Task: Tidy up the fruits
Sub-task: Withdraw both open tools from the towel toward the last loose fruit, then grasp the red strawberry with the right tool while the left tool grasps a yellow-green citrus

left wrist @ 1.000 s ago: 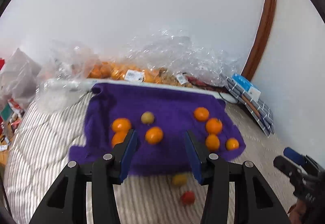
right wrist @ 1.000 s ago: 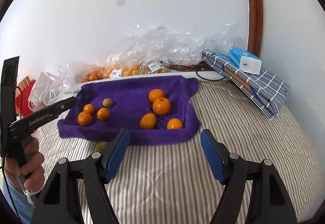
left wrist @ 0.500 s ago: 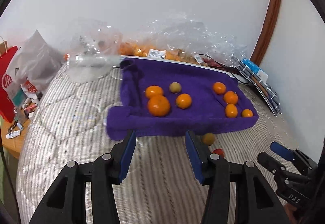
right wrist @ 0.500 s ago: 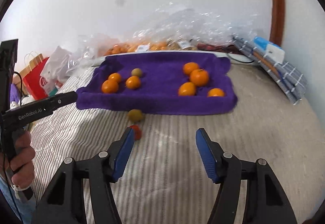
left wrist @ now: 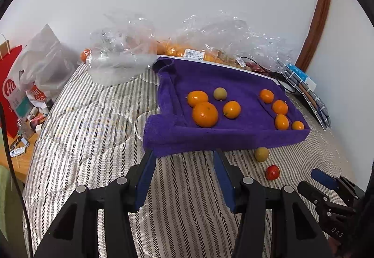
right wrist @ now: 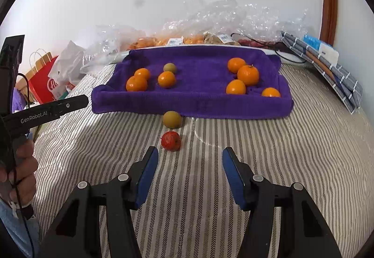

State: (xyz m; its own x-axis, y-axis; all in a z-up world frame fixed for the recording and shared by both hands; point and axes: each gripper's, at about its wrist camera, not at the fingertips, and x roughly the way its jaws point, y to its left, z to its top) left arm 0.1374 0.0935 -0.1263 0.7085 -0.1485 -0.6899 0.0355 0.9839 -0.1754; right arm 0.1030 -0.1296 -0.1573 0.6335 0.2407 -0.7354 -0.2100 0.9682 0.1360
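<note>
Striped bedding [right wrist: 292, 152] covers the bed that carries the work, with a white wall behind and crumpled clear plastic bags [right wrist: 233, 17] along the bed's far edge. Over the last second both views have drawn back and risen: the purple towel tray [right wrist: 191, 106] earlier filled the lower frame close to the fingers, and the two loose fruits before it were half hidden; now both lie plainly exposed on the bedding. The yellow-green fruit [right wrist: 172, 119] rests against the tray's near wall, and the red fruit [right wrist: 171, 140] lies just nearer, a little apart from it. Judged from this, these two are the outstanding items, since eight fruits already sit inside the tray in two clusters, left [left wrist: 205, 114] and right [left wrist: 279, 107]. The right hand-held gripper [right wrist: 189, 152] hangs spread and empty, with the red fruit just ahead of its left finger, slightly off centre. The left hand-held gripper [left wrist: 183, 154] is likewise spread and empty, at the tray's near left corner. Obstructions are few: the tray's raised near wall must be cleared, and the soft bedding may let round fruit roll. A folded checked cloth [right wrist: 327, 66] lies at the bed's right edge, and a red paper bag [right wrist: 43, 80] stands beyond its left edge.
</note>
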